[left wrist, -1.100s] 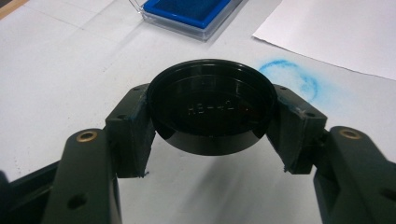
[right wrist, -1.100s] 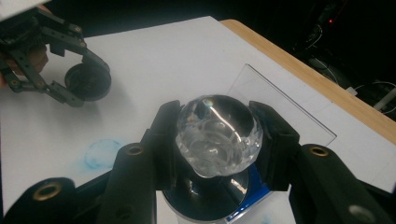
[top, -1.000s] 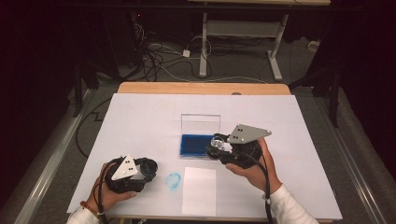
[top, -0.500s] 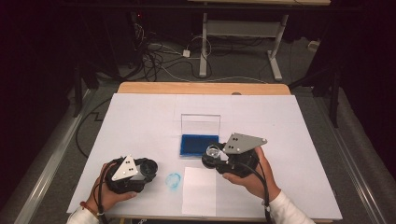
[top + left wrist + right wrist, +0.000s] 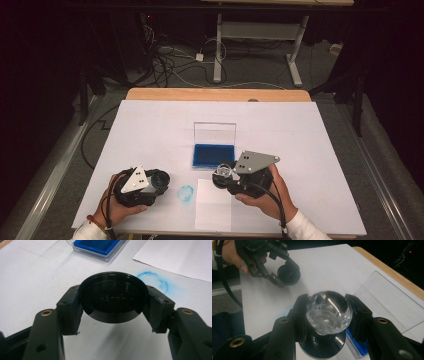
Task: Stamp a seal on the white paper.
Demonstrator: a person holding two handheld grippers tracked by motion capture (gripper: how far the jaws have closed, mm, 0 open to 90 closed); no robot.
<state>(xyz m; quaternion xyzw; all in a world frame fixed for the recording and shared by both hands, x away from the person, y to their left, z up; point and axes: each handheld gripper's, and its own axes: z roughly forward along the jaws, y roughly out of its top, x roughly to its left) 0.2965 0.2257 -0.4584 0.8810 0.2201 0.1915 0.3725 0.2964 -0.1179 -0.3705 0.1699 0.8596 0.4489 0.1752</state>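
Both my grippers are loaded, stamp and cap.

My right gripper (image 5: 325,315) clamps a clear-knobbed stamp (image 5: 327,311) at frame centre, just over the blue ink pad (image 5: 213,155); my left gripper (image 5: 113,302) squeezes the black cap (image 5: 113,296) lower left, beside a blue ink ring (image 5: 186,193) and white paper (image 5: 214,205).

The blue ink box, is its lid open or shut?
Open. The clear lid stands up behind the blue ink box, and the blue pad inside is uncovered.
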